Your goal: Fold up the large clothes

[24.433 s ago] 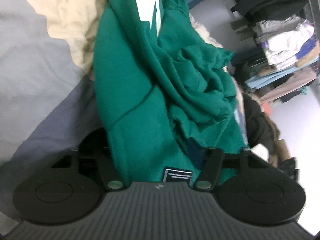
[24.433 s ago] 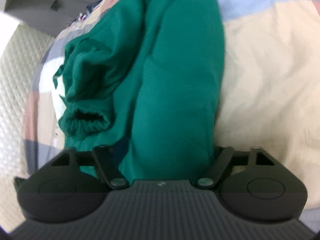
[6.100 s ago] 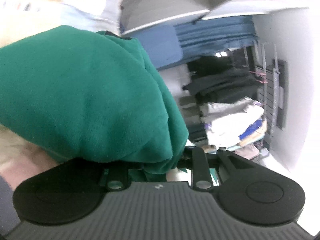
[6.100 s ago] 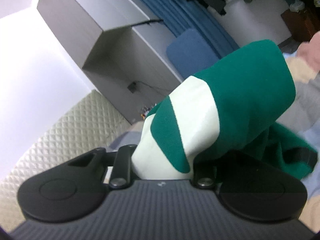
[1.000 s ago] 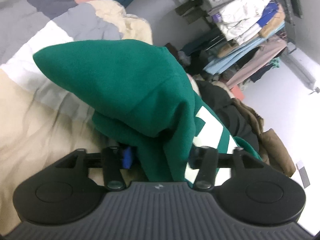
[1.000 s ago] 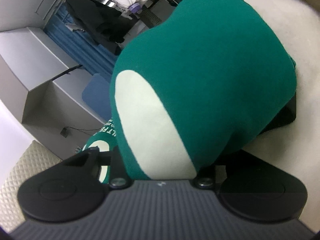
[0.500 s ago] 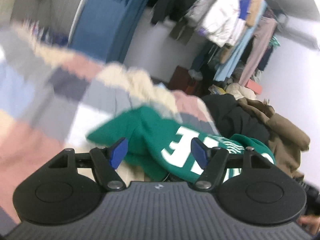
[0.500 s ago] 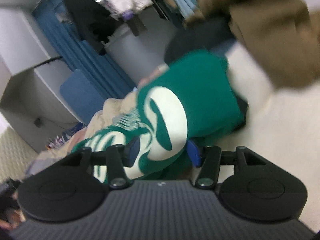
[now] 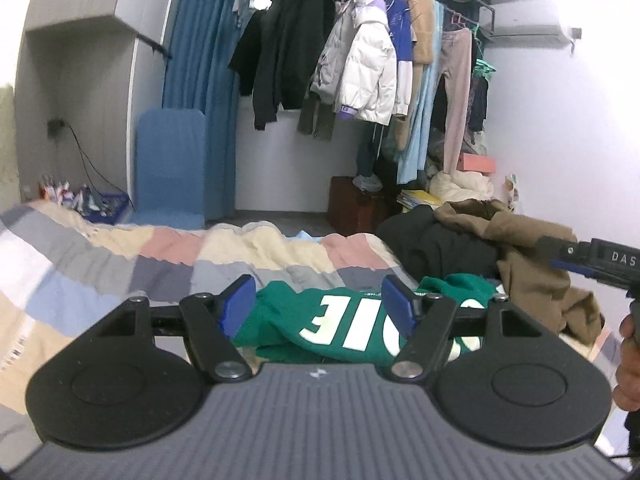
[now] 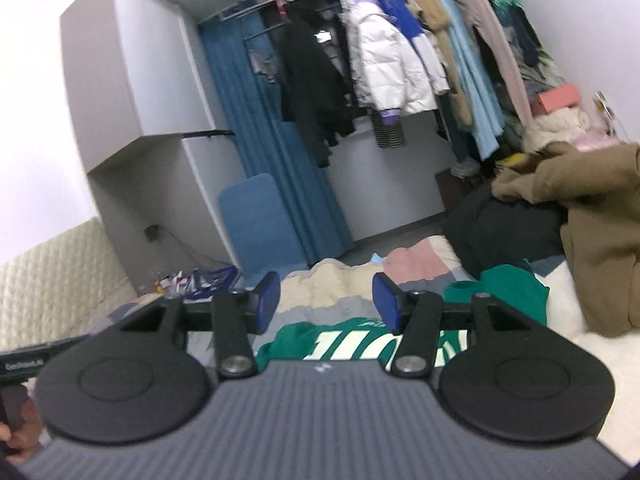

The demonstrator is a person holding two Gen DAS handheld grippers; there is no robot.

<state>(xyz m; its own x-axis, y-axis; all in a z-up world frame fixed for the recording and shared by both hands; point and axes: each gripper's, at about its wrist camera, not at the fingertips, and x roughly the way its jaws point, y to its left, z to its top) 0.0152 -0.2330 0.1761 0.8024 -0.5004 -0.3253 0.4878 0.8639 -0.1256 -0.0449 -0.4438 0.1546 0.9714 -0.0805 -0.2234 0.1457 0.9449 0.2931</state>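
Left wrist view: soft green sweatshirt with white lettering (image 9: 340, 320) lies bunched on the patchwork quilted bed (image 9: 120, 256); left tool (image 9: 318, 306) and right tool (image 10: 326, 306) gape, jaws just widened, gripping nothing.

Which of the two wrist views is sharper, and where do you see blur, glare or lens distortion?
Left wrist view: sharper; the white letters on the green sweatshirt read crisply, though the walls bow outward. Right wrist view: softer, the hanging white puffer jacket smeared, the upper left corner washed out by glare, the whole room tilted.

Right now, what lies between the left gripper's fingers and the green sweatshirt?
Nothing; in the left wrist view the left gripper hangs open above the green sweatshirt.
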